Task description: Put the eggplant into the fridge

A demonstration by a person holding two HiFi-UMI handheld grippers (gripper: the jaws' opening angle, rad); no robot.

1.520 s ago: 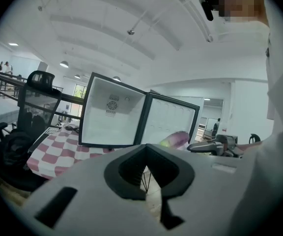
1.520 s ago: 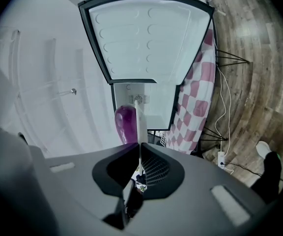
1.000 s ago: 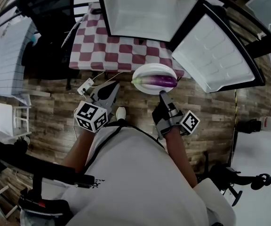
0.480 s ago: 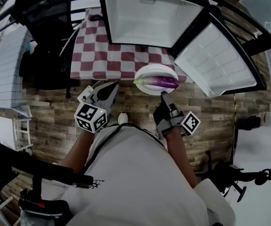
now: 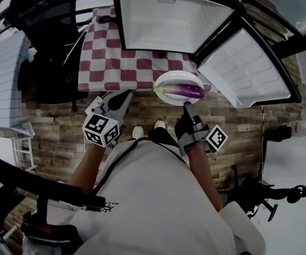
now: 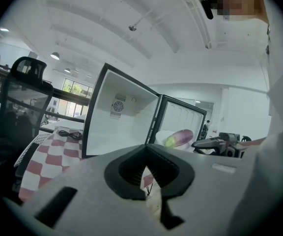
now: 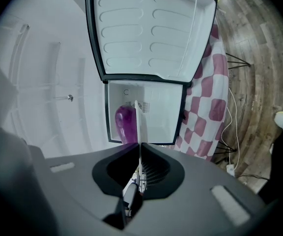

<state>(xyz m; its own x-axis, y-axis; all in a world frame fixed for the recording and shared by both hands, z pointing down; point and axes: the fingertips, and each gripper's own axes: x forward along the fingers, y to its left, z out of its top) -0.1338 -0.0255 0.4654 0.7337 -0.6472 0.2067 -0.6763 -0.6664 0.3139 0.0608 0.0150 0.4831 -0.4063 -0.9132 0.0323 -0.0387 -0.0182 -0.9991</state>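
Person: white short-sleeved top (image 5: 158, 195), thin black cord (image 5: 113, 161) running across it, 2 white shoes (image 5: 137, 132). Left gripper (image 5: 125, 95) and right gripper (image 5: 187, 106): grey shells, black jaw pads, 1 marker cube (image 5: 101, 130) each with black-and-white squares

Fridge (image 5: 163, 20): was white inside, with a black frame.
Tablecloth (image 5: 116, 57) under the fridge: bore dark red and white checks.
Plate (image 5: 166, 81) before the fridge: was white.
Eggplant (image 5: 180, 91): was glossy purple, pale green at one end.
Floor (image 5: 52, 126): showed brown wood-grain planks.
Left gripper (image 5: 126, 94), right gripper (image 5: 187, 106): were grey and black, with black-and-white square markers.
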